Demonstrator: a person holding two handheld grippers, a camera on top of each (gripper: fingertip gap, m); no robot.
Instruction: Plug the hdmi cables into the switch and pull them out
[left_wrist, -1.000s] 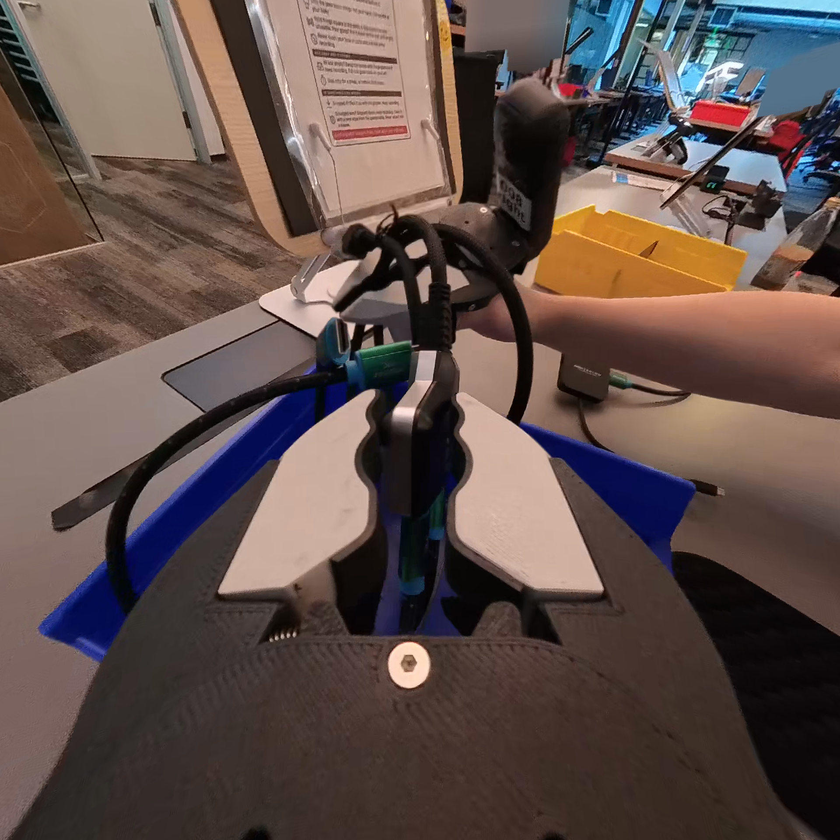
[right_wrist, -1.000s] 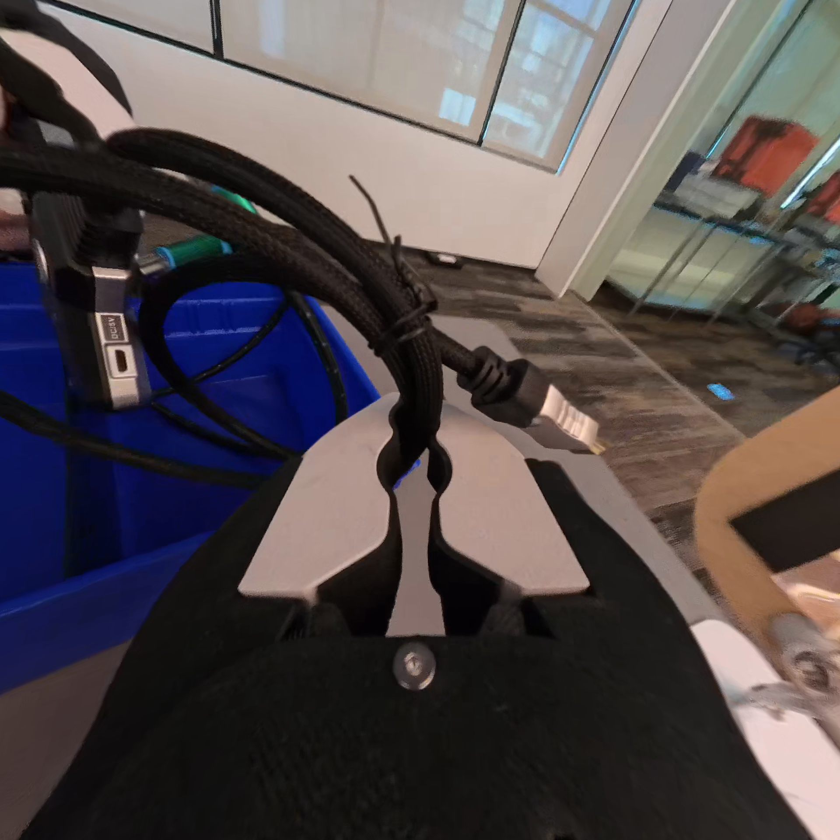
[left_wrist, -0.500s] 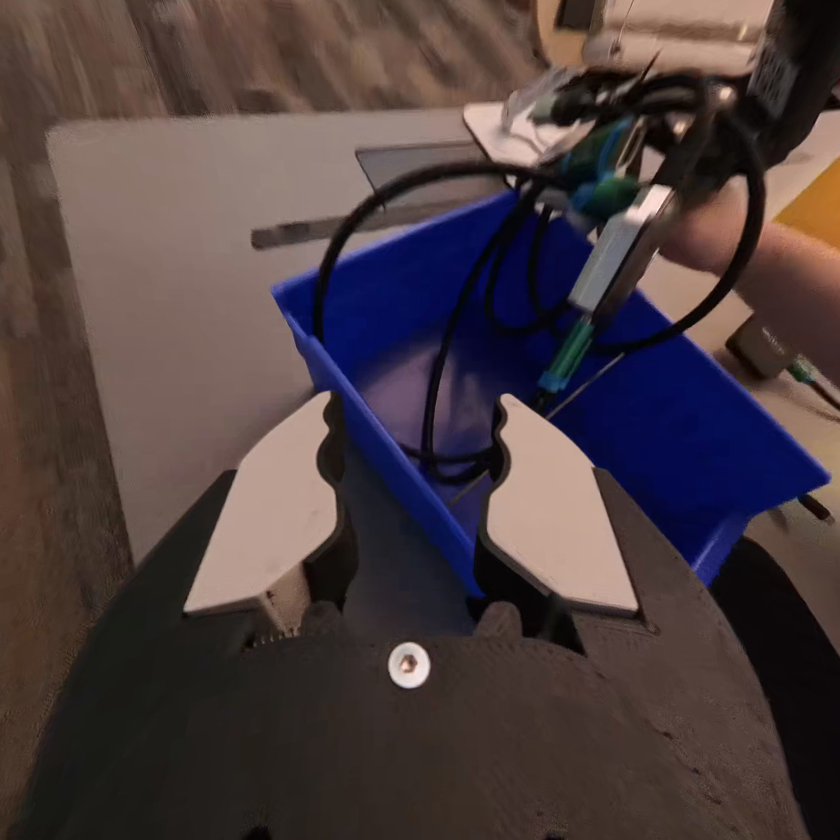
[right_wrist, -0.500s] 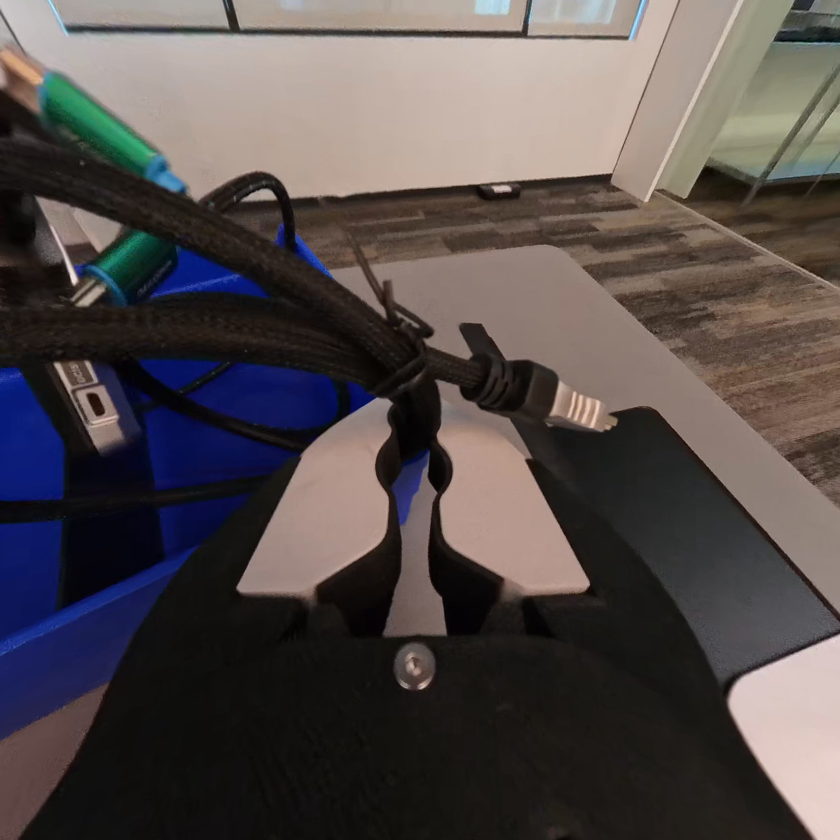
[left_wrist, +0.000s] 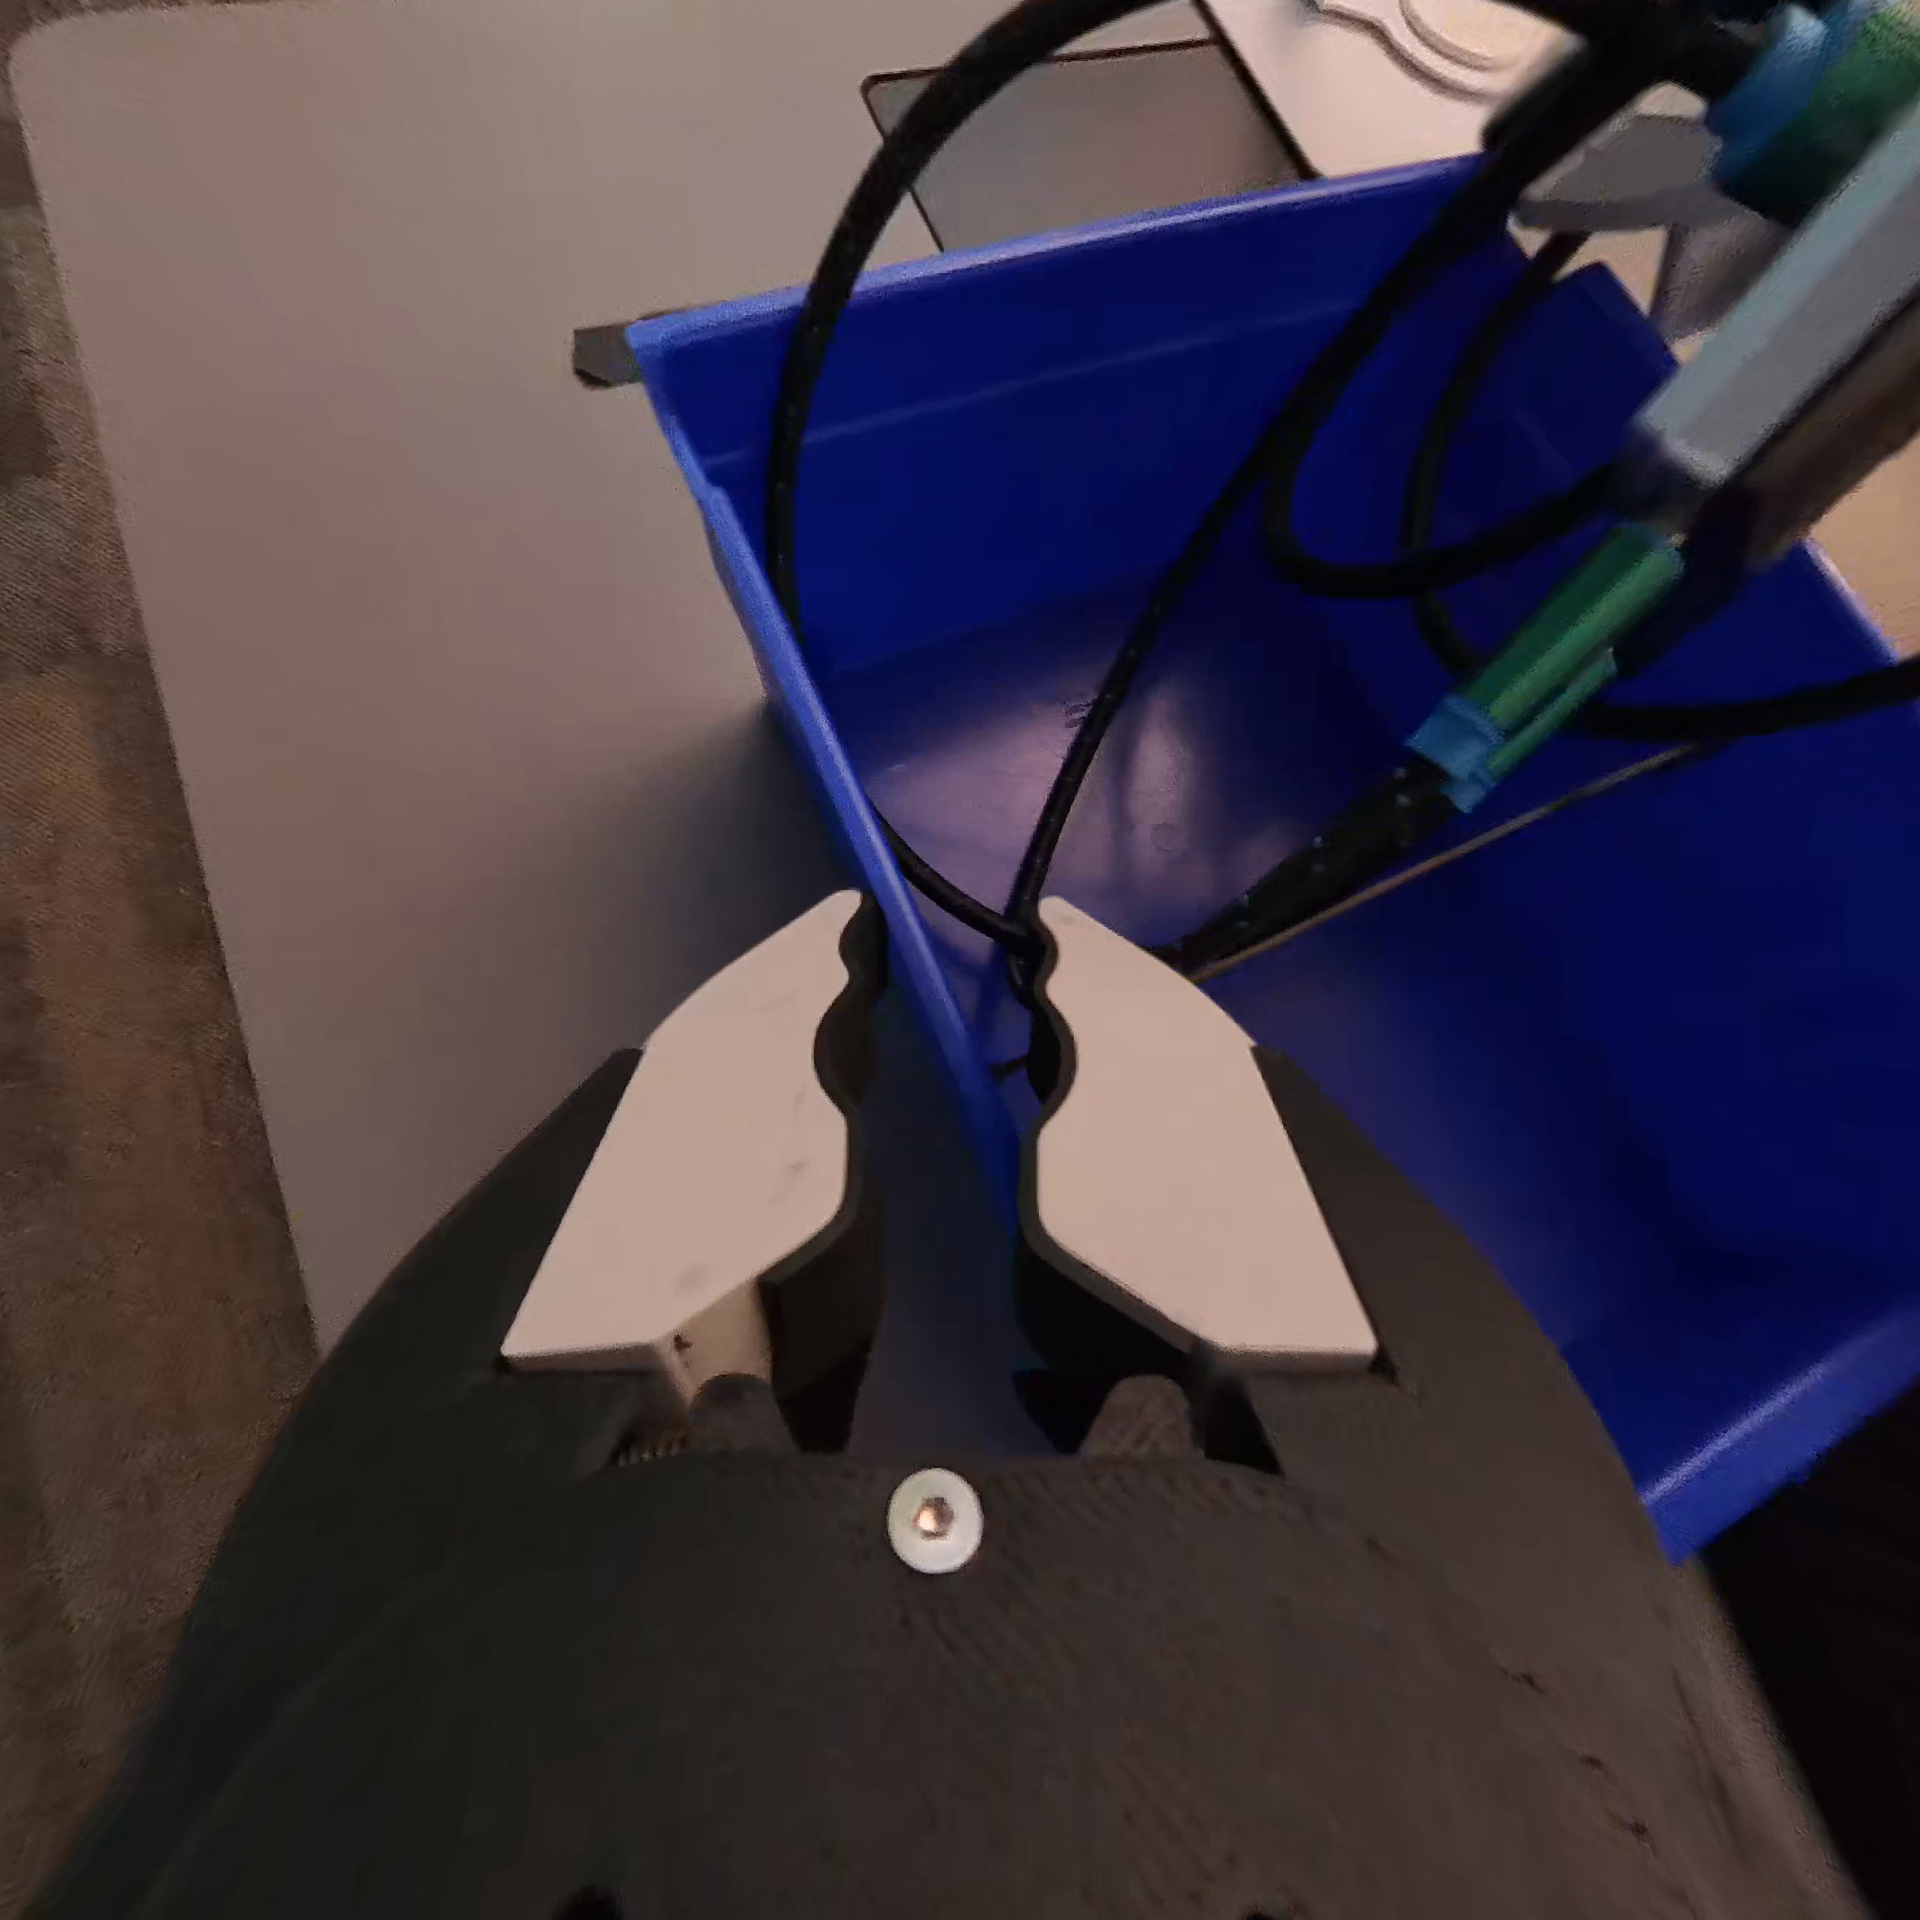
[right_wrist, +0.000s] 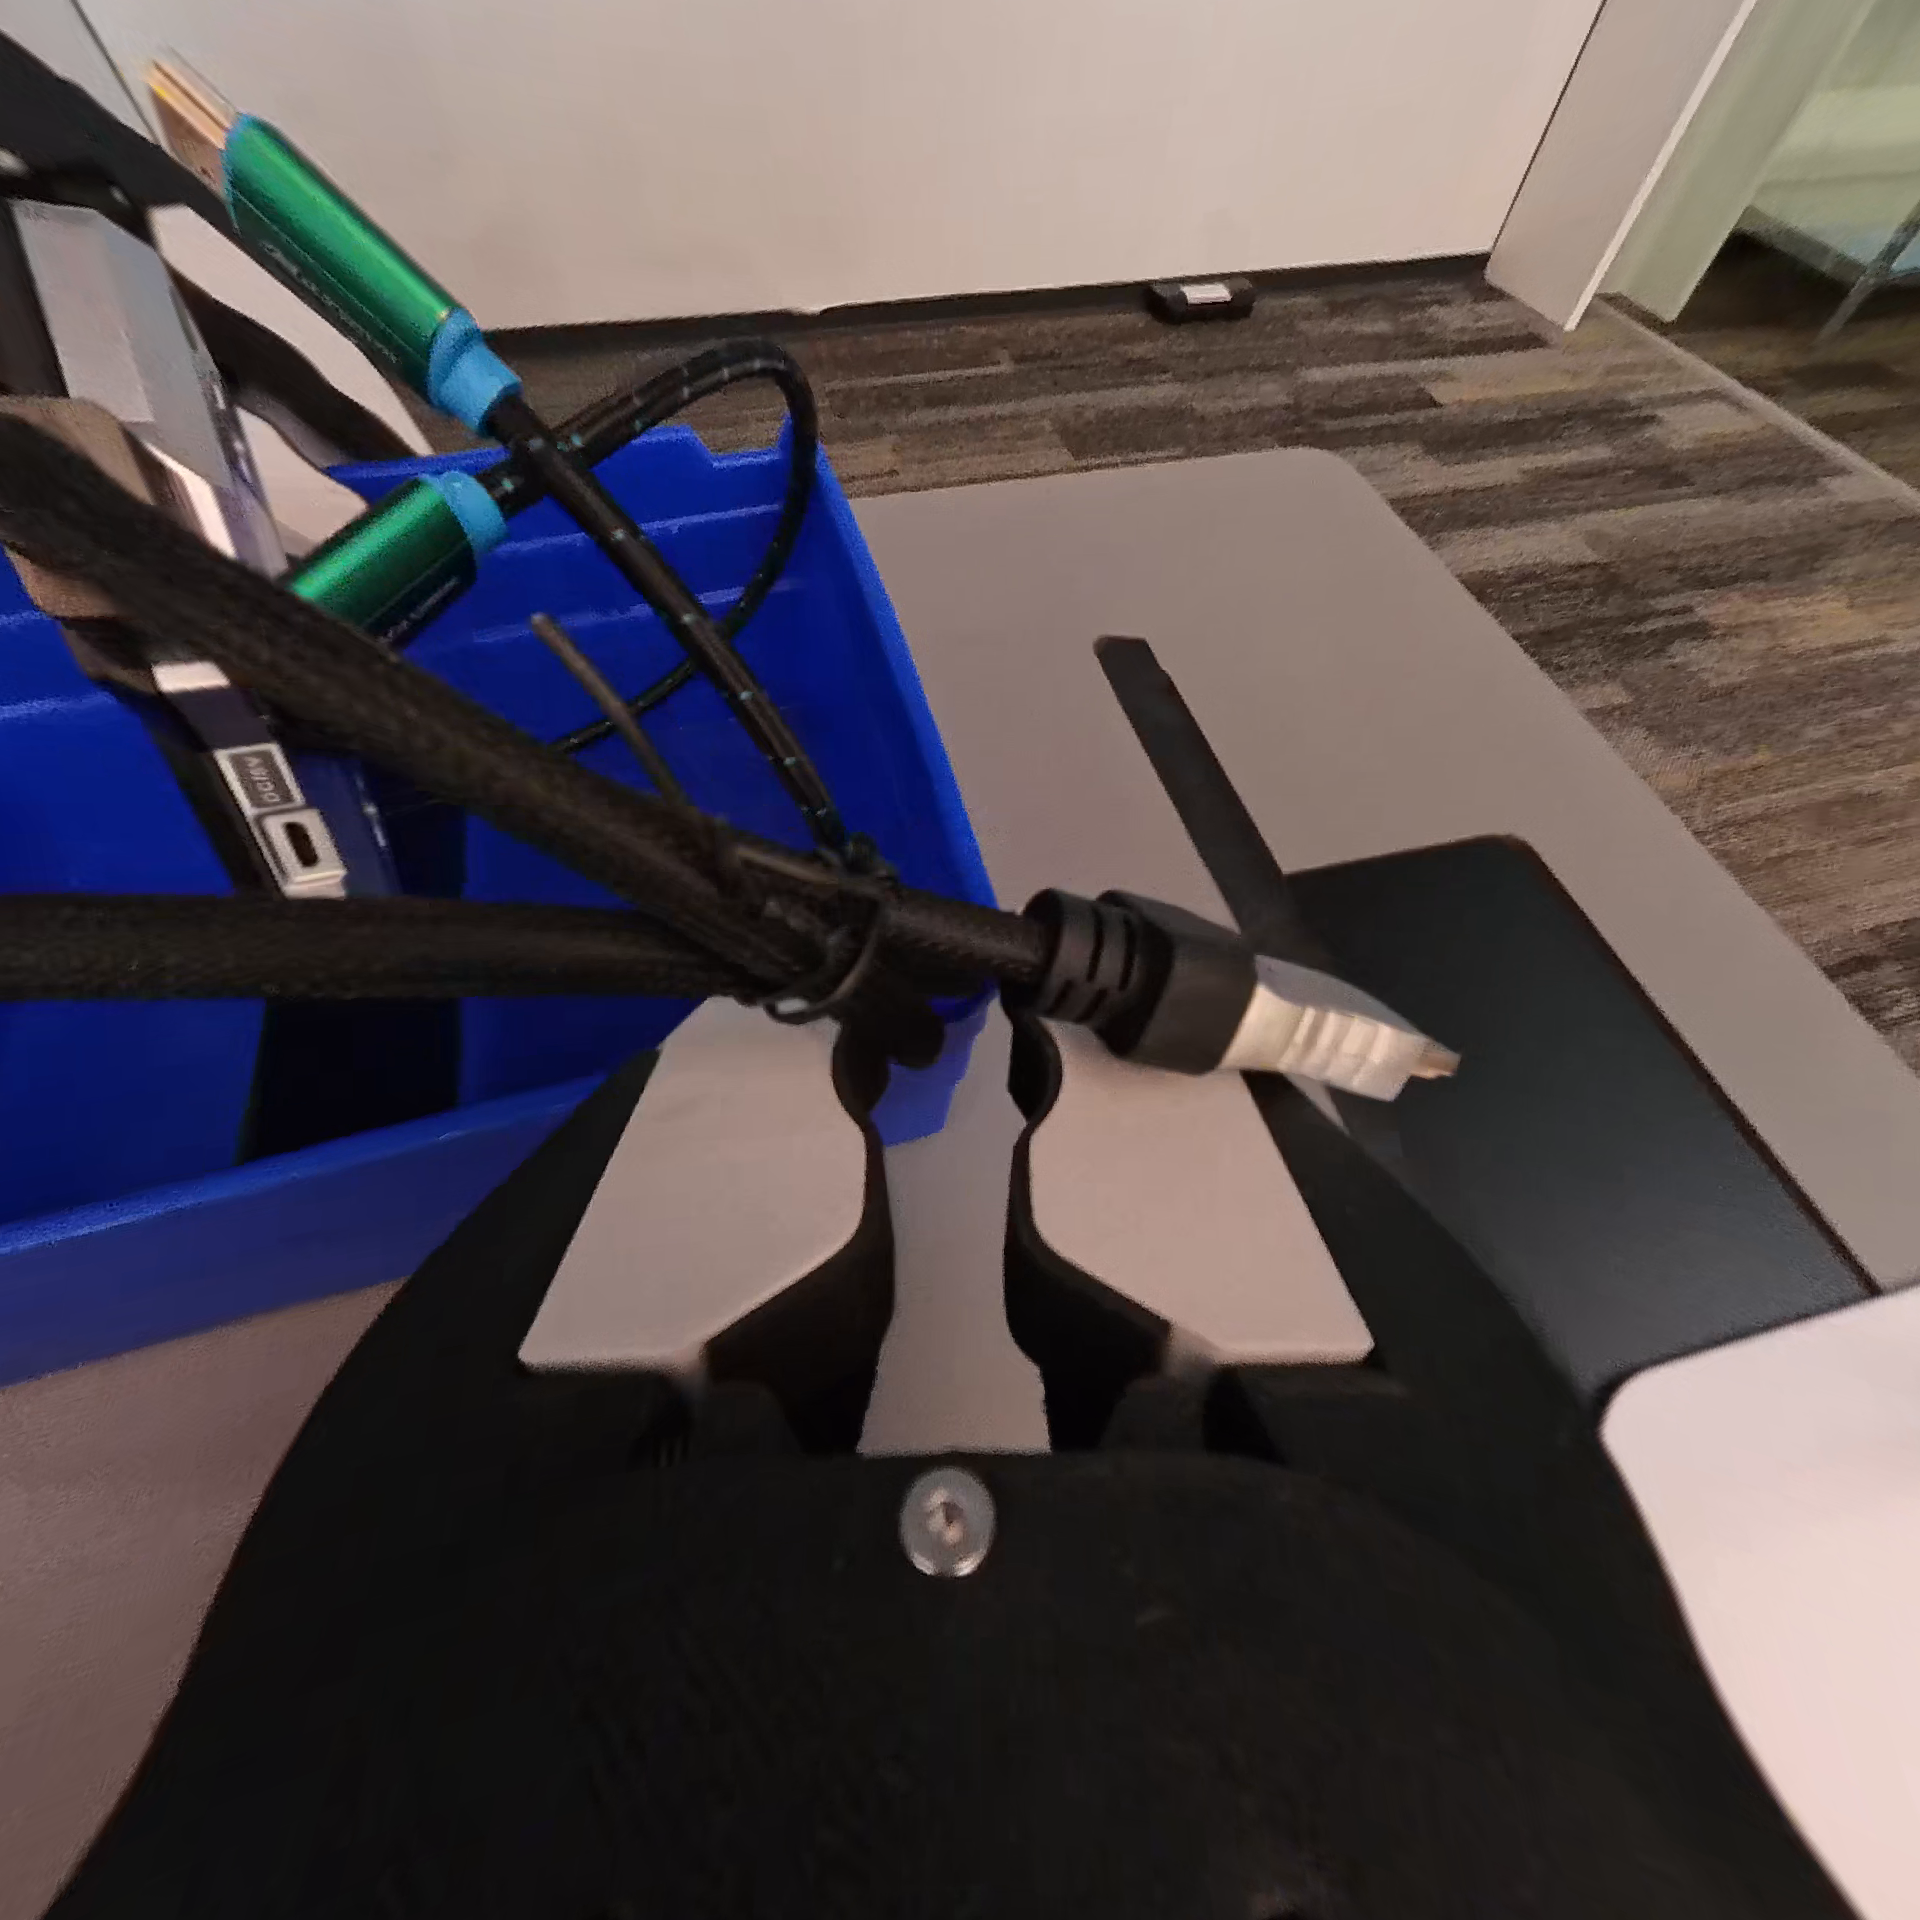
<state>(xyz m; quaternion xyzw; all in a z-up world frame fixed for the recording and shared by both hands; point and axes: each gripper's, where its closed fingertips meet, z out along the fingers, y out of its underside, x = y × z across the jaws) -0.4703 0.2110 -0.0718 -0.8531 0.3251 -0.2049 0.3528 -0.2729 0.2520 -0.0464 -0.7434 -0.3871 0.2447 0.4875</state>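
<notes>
The silver HDMI switch (left_wrist: 1787, 343) hangs tilted over the blue bin (left_wrist: 1039, 343), with a green HDMI plug (left_wrist: 1538, 655) below it. My left gripper (left_wrist: 951, 920) is open and empty, straddling the bin's near wall; a thin black cable (left_wrist: 821, 312) loops against its right finger. In the right wrist view the switch (right_wrist: 177, 343) and two green plugs (right_wrist: 343, 260) sit at the left above the bin (right_wrist: 883, 644). My right gripper (right_wrist: 930, 1023) has its jaws slightly apart. The tied black braided cable bundle (right_wrist: 468, 748) lies across its tips, its black-and-silver plug (right_wrist: 1226, 997) pointing right.
The bin stands on a grey table (left_wrist: 416, 520) whose left edge drops to carpeted floor. A black mat (right_wrist: 1558, 1039) and a black strip (right_wrist: 1195, 790) lie to the right of the bin. A white plate (right_wrist: 1787, 1455) is at the right edge. The left gripper's tips are roughly 20 centimetres from the right gripper's.
My left gripper let go of the switch, opened, and dropped to the bin's near wall. My right gripper's jaws widened slightly and the cable bundle shifted left across its tips.
</notes>
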